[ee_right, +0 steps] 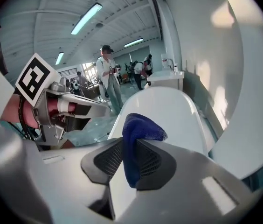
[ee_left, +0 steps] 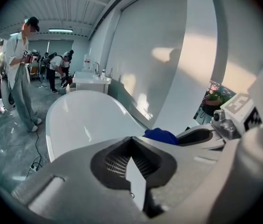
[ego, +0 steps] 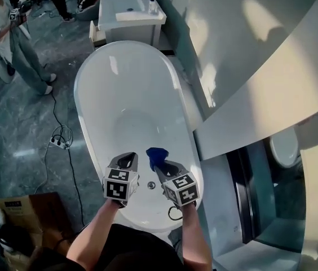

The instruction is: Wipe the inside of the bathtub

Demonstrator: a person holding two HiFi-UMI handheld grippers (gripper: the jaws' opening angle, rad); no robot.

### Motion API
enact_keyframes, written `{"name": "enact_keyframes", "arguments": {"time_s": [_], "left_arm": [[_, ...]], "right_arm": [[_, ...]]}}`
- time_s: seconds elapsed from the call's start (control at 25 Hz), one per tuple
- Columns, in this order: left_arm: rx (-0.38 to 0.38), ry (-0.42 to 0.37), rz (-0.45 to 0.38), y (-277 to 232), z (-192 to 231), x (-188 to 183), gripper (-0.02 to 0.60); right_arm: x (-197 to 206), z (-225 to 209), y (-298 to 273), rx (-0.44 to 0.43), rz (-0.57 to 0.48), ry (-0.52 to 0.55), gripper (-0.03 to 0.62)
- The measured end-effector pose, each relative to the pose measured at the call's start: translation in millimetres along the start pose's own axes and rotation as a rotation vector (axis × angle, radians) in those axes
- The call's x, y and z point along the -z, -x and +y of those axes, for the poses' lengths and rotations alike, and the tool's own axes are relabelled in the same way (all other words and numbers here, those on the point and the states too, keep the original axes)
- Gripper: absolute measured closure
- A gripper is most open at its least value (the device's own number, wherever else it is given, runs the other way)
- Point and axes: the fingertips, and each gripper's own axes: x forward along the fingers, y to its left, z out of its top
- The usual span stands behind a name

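1. Nearest to me, both grippers sit side by side over the near end of the white bathtub (ego: pixel 129 89); the left gripper (ego: pixel 127 161) has its jaws pressed together with nothing between them.
2. The right gripper (ego: pixel 160 167) is clamped on a blue cloth (ego: pixel 157 154); in the right gripper view the cloth bunches up past the jaw tips and a strip of it hangs down between them.
3. That cloth hangs over the inside of the tub, toward the near end and a bit right of centre; honestly can't tell if it's touching the surface or just above it.
4. On the grey floor left of the tub there's a cardboard box (ego: pixel 28 210) close by; a bit further on, a power strip (ego: pixel 58 143) with a black cable trailing along the tub's side.
5. The tub's oval runs away from me with a white wall along its right side.
6. At its far end stands a white worktop (ego: pixel 126 7) with a basin and tap; far left, a person (ego: pixel 9 41) stands on the floor, well apart from the tub.
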Motion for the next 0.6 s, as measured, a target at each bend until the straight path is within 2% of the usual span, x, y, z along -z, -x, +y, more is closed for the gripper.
{"name": "enact_keyframes", "arguments": {"time_s": [0.16, 0.32, 0.6], "left_arm": [[-0.03, -0.013, -0.08, 16, 4, -38, 0.577], [-0.062, -0.098, -0.149, 31, -2, -77, 0.577], [-0.031, -0.091, -0.286, 64, -14, -142, 0.577]], "right_arm": [[-48, 3, 12, -0.007, -0.083, 0.059, 0.514], [-88, -2, 33, 0.019, -0.162, 0.066, 0.514], [-163, 16, 74, 0.042, -0.297, 0.148, 0.514]]}}
